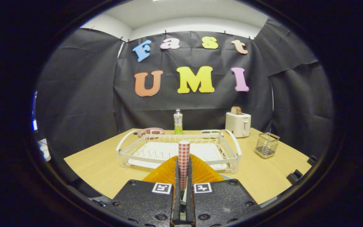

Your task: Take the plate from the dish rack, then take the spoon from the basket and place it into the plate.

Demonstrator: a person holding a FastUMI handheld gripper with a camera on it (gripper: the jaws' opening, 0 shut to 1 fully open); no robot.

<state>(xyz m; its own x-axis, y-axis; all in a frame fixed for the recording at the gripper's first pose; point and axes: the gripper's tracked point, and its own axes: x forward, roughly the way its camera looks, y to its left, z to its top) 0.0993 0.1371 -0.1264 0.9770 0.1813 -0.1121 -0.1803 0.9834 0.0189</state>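
The hand-held gripper [183, 189] is closed on the red-and-white checked handle of the spoon [184, 160], both fingers pressing it so the handle stands upright between them. Just beyond the fingers, near on the light wooden bench [106, 170], lies the ribbed orange plate [200, 172], partly hidden by the gripper body. Past the plate sits the white wire dish rack [178, 149], its tray bare. To the right of the rack stands the small square wire-mesh basket [266, 145]; I cannot tell what it holds. At the far side are a pink bowl [151, 131] with something dark inside, a clear bottle with a green label [178, 121], and a white toaster [238, 124] with a slice of bread sticking up from its slot.
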